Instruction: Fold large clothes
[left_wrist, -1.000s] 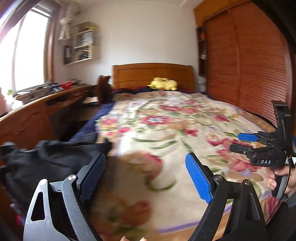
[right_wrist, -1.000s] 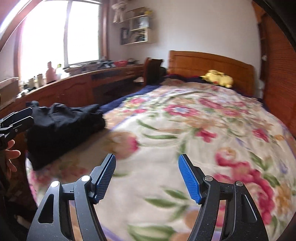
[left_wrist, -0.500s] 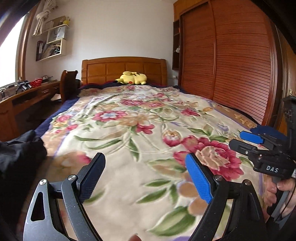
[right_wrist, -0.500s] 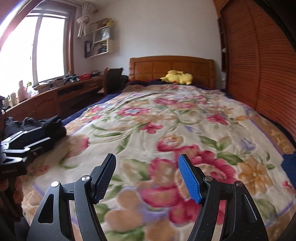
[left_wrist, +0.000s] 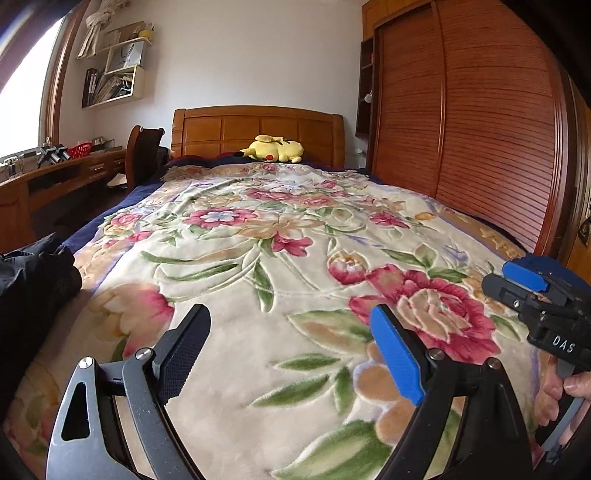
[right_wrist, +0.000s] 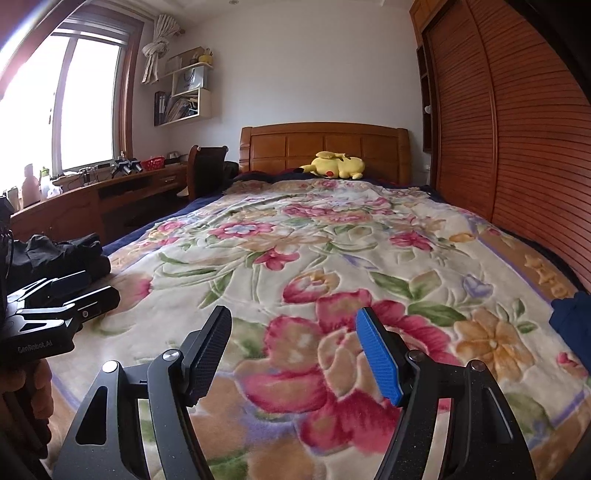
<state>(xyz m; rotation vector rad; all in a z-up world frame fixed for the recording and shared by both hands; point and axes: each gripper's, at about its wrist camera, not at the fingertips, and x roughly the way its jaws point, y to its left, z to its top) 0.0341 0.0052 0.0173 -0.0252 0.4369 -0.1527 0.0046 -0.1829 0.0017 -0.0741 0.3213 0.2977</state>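
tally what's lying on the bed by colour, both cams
Black: 1, black clothes pile at the left edge
Yellow: 1, plush toy by the headboard
Dark blue: 1, blue cloth at the right edge
Total: 3

Place: we see a home bedroom.
Bed: under and ahead of our tools, a bed (right_wrist: 461, 258) with a floral blanket (right_wrist: 332, 258) and wooden headboard (right_wrist: 325, 146).
Toy: a yellow plush toy (right_wrist: 336, 166) at the far end.
Wardrobe: slatted wooden wardrobe doors (right_wrist: 517, 129) to the right of our tools.
Left side: a long wooden worktop (right_wrist: 110, 192) beneath a window (right_wrist: 55, 110), wall shelves (right_wrist: 184, 96) above.
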